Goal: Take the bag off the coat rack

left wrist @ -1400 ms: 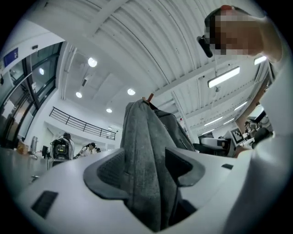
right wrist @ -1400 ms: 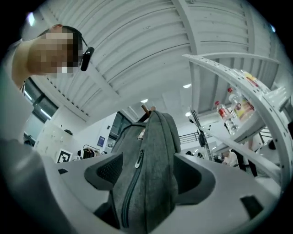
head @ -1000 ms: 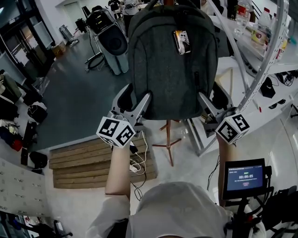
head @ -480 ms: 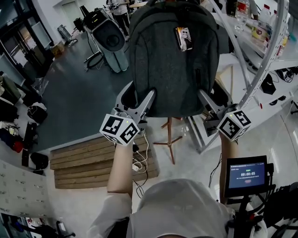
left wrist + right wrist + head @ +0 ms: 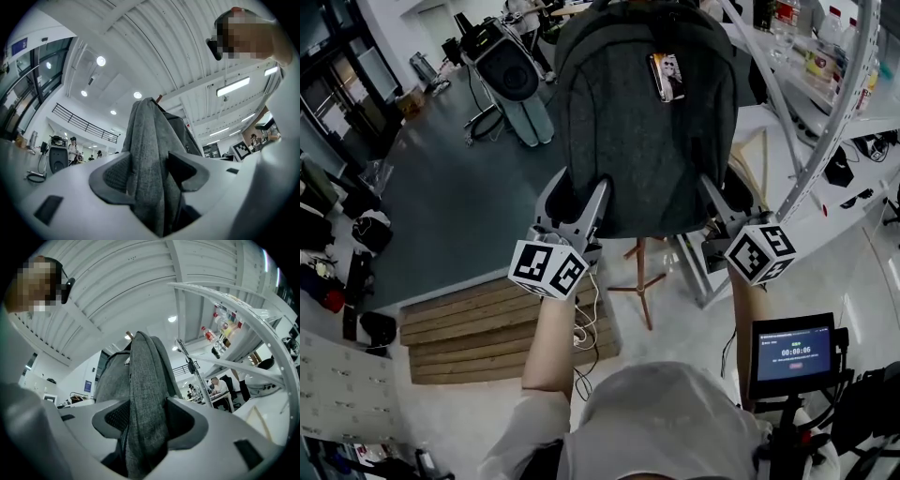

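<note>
A dark grey backpack [image 5: 647, 122] hangs from the wooden coat rack [image 5: 639, 272], whose pole and feet show beneath it. My left gripper [image 5: 575, 192] is at the bag's lower left corner, my right gripper [image 5: 729, 195] at its lower right corner. In the left gripper view the grey fabric [image 5: 150, 154] fills the gap between the closing jaws of the left gripper [image 5: 150, 176] and touches both pads. In the right gripper view the fabric [image 5: 145, 394] sits squeezed between the closing jaws of the right gripper [image 5: 147, 420]. The rack's tip [image 5: 159, 97] pokes out above the bag.
A wooden pallet [image 5: 497, 323] with white cables [image 5: 581, 328] lies on the floor below left. A small screen [image 5: 794, 354] stands at the lower right. A white curved frame [image 5: 834, 103] and shelves rise on the right. A grey machine [image 5: 511, 84] stands at the back left.
Both grippers have crept up onto the bag's lower corners, and their jaws have narrowed onto the fabric. The bag still hangs in place.
</note>
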Motion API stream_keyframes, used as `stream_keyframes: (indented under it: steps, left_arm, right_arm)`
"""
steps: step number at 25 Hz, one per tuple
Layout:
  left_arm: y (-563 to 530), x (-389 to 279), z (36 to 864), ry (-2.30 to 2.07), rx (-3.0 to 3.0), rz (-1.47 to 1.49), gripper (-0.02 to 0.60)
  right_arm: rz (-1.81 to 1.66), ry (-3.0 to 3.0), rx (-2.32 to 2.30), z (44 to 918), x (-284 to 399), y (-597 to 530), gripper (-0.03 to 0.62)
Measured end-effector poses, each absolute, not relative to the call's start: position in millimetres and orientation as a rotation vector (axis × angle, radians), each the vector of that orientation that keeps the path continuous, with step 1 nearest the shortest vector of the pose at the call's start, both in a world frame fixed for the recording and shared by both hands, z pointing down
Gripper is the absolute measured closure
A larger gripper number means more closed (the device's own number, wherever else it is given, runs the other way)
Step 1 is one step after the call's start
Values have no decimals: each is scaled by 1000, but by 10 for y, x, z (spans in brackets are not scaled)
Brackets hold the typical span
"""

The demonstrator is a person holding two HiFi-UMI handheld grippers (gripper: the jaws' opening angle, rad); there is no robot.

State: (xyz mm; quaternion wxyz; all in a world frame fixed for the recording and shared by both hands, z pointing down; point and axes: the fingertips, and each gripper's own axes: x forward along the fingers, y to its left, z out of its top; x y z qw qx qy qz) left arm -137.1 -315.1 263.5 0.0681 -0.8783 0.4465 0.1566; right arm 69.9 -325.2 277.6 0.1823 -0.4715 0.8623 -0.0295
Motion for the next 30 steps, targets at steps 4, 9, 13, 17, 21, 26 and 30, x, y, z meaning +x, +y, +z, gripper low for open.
stream_keyframes:
  steps: [4,9,13,17,21,26,30]
  left_arm:
    - [-3120,-1410,2623,1389,-2588,537,325]
    - [-3129,-1504,2614,1443,-2563,586,343]
    - [-3146,-1521,2576,1470,-2568,630,369]
    - [-3149,-1497,2524,1471,-2572,664,396]
    - [-3127,-1463,2478,1465,-2565,671,411]
    - [-3067,-1436,2422,1465,-2553,721,430]
    - [-2997,-1415,2356,1444,-2514,755,441]
  right_arm:
    - [-76,2399,-1333,2755,685,-3240,368]
    - [-84,2382,-1336,2736,597,-3255,389]
    - [-103,2340,-1328,2704,589,-3273,410]
    - [-127,2312,-1302,2683,609,-3268,428]
    - [-113,2292,-1292,2654,627,-3241,442]
    - [-64,2307,-1281,2536,632,-3178,465]
    - [-25,2298,-1249,2461,639,-3115,477]
